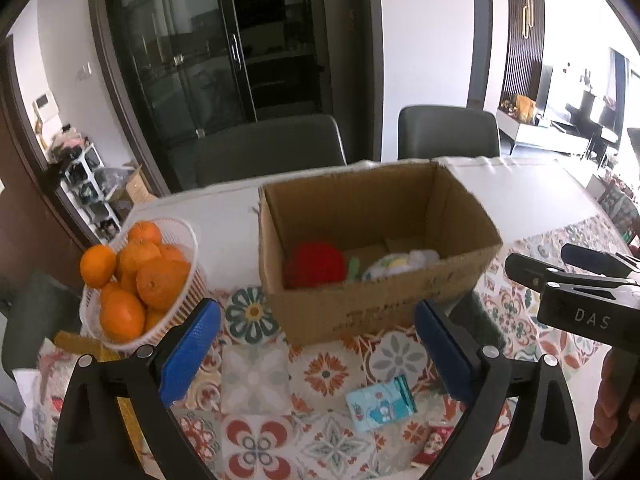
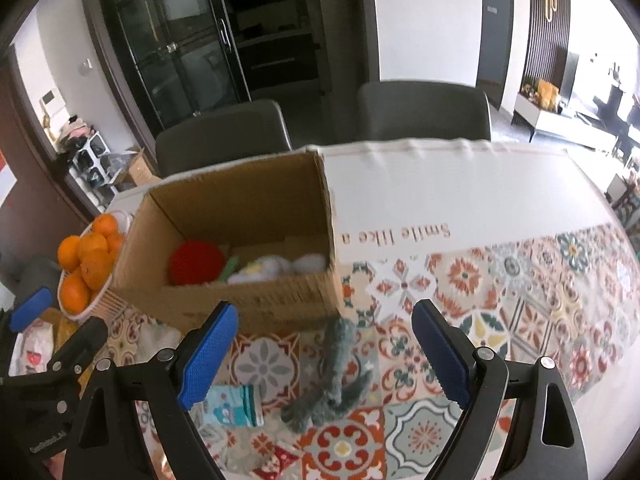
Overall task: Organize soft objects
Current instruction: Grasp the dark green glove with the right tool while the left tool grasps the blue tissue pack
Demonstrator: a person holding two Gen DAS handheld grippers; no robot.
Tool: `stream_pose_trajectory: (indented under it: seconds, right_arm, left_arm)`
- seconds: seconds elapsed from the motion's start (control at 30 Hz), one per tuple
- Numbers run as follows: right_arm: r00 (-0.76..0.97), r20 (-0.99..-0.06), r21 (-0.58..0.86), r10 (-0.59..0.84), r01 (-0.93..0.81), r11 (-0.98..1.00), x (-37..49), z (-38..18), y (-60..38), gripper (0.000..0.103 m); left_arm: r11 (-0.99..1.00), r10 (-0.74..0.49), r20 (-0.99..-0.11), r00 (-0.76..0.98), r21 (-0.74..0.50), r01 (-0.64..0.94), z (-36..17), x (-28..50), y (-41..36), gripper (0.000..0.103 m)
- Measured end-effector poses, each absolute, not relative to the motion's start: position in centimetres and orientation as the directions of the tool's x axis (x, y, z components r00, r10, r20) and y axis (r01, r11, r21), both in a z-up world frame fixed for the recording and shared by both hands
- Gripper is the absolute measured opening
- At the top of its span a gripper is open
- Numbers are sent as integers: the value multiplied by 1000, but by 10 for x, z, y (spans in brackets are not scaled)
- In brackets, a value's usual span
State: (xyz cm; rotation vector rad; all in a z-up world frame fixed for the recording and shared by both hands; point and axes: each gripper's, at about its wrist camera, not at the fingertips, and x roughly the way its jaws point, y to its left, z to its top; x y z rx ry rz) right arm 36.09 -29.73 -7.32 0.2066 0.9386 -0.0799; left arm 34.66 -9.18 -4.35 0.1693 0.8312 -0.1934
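Partly done: cardboard box [image 2: 236, 240] ahead of both grippers already holds a red plush ball [image 2: 196, 262], a green bit and a white-yellow soft toy [image 2: 276, 268]. Left gripper [image 1: 316, 354] spread wide, empty; right gripper [image 2: 320, 356] also spread, empty. Still out on the patterned tablecloth [image 2: 520, 300]: grey fuzzy toy [image 2: 332, 376] between the right fingers, small blue printed sock [image 2: 236, 406] just by its left finger. Orange basket [image 1: 136, 284] left of box, probably not involved
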Motion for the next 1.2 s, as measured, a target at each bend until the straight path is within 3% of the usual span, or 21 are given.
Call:
stream_pose_trajectory:
  seconds: [0.33, 0.77, 1.2]
  right_arm:
    - [528, -848, 152, 45, 161, 975, 359, -111, -300, 87]
    - [418, -903, 200, 102, 197, 960, 366, -162, -306, 69]
    - [389, -910, 237, 146, 198, 951, 370, -179, -310, 57]
  left_arm:
    - [971, -123, -830, 545, 11, 237, -85, 344, -94, 99]
    - [974, -158, -928, 338, -90, 210, -145, 360, -106, 99]
    - [973, -155, -967, 204, -114, 198, -192, 369, -128, 99]
